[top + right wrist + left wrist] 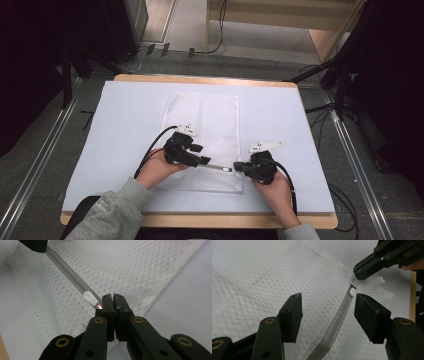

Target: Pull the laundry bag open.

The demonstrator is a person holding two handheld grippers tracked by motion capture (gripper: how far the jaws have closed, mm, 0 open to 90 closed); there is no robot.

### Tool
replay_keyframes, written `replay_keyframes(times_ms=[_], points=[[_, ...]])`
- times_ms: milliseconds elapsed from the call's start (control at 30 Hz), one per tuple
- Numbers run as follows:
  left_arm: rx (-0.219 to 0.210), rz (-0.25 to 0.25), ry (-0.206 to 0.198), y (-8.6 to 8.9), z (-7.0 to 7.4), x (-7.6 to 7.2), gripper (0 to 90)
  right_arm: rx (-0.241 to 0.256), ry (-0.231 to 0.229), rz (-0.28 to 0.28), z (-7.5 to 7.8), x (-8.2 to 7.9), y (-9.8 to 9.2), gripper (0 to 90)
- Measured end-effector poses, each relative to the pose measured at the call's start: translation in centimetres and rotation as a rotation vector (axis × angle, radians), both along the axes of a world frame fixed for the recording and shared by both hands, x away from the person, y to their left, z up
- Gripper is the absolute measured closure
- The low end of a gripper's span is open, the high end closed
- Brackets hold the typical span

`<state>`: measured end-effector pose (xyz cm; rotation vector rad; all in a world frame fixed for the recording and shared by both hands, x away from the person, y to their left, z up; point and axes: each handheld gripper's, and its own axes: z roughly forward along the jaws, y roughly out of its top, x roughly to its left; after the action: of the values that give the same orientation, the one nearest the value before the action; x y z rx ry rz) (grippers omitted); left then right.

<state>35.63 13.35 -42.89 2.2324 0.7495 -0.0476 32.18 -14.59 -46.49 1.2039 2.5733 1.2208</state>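
Right tool (113, 298) pinches zipper pull (90, 297) at bag's (140, 267) edge

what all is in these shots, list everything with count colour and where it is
mesh bag: 1, white, flat on the middle of the table, long side running away from the person
zipper: 1, grey, along the bag's near edge
zipper pull: 1, white, near the zipper's right end, just in front of the right gripper's tips
table cover: 1, pale blue-white, over the tabletop
table: 1, light wood edge showing round the cover
left gripper: 1, black, jaws open, either side of the zipper
right gripper: 1, black, jaws closed at the bag's edge by the pull; what they pinch is hidden
hands: 2, grey sleeves, coming in from the near edge
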Motion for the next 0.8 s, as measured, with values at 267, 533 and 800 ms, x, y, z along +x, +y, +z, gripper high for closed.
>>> replay_keyframes(times_ms=[267,533,800], points=[[0.0,-0.017,0.025,-1.1,-0.2,-0.3,42.8,-0.043,0.008,0.005,-0.5,0.2,0.2,88.6],[0.002,-0.032,0.064,-2.0,-0.6,-0.4,50.6,-0.049,-0.014,0.012,-0.8,0.1,0.4,88.6],[-0.04,-0.06,0.089,-3.1,-0.8,-0.7,72.2,-0.06,-0.029,0.012,-0.8,-0.1,0.6,88.6]])
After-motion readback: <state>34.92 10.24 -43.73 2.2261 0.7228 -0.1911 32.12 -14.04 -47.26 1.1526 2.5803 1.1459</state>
